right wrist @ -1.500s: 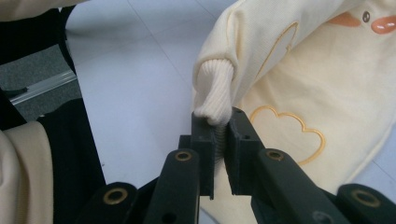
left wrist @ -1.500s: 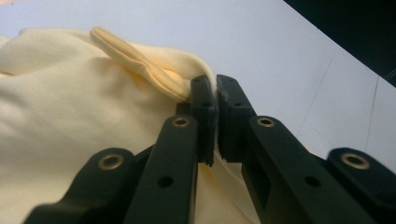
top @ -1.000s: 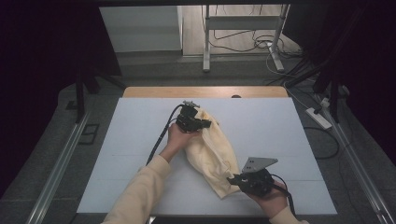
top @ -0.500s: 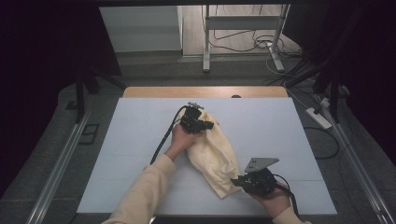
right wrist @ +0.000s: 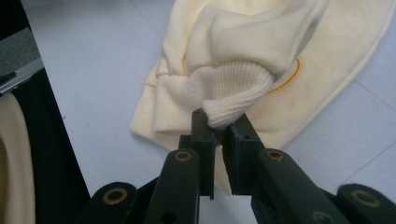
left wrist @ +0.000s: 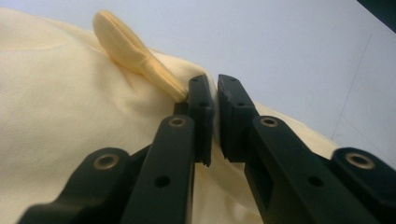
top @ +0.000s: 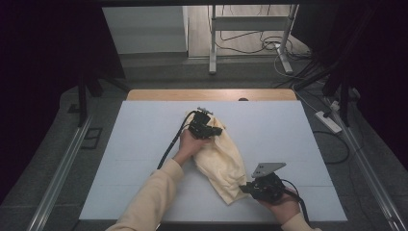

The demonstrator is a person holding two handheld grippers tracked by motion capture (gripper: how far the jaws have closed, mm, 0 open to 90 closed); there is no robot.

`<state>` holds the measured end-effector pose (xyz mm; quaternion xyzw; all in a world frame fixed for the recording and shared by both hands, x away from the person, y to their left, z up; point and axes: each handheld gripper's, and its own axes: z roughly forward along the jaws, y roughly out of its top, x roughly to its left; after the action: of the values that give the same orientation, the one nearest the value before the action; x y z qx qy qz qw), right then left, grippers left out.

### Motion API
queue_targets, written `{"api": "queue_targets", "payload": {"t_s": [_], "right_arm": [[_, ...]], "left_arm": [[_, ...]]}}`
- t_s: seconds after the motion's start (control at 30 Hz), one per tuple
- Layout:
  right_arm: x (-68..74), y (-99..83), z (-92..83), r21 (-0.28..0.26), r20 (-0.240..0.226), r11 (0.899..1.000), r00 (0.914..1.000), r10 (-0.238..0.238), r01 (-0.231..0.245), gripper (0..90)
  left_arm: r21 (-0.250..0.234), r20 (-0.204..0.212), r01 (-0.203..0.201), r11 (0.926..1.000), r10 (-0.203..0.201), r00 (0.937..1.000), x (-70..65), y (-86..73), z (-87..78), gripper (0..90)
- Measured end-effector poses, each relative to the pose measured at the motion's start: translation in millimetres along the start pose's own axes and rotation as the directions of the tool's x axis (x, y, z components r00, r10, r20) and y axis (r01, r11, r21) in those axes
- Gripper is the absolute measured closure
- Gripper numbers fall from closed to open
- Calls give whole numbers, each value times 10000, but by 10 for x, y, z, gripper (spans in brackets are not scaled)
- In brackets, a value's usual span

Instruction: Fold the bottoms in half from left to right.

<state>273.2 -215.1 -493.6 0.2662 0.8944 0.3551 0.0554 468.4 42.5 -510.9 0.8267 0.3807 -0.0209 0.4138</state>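
High view: white table (top: 144,144), wooden strip at far edge. Cream garment (top: 223,161) bunched near table middle, running from left gripper down toward right gripper at near right edge. Left gripper (top: 204,126) on garment's far end, hand behind it. Left gripper view: jaws almost together, just been parting slightly, narrow gap, tips pressed against cloth beside folded yellow tab (left wrist: 135,51); cannot tell if cloth caught between them. Right gripper (top: 250,188) clamped on ribbed cuff (right wrist: 229,100); cuff pinched between jaw tips, lifted off table.
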Motion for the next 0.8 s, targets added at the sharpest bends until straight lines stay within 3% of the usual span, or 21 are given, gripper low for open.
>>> {"api": "queue_targets", "payload": {"t_s": [0.2, 0.43, 0.57, 0.8], "right_arm": [[-22, -19, -7, -64, 199, 10000, 9998, -71, 73, 785], [-23, 23, -71, -551, 640, 9985, 9979, 29, 6, 445], [-61, 29, -135, -924, 979, 9956, 9949, 256, -166, 362], [-135, 103, -233, -1384, 1040, 9896, 9931, 537, -390, 357]], "left_arm": [[-302, -39, -187, 9994, 186, 9998, -48, 30, -89, 709], [-468, -257, -496, 9977, 484, 9985, -95, 40, -300, 412], [-777, -368, -607, 9951, 579, 9976, -114, -25, -487, 372], [-897, -526, -773, 9930, 728, 9960, -116, -205, -736, 352]]}}
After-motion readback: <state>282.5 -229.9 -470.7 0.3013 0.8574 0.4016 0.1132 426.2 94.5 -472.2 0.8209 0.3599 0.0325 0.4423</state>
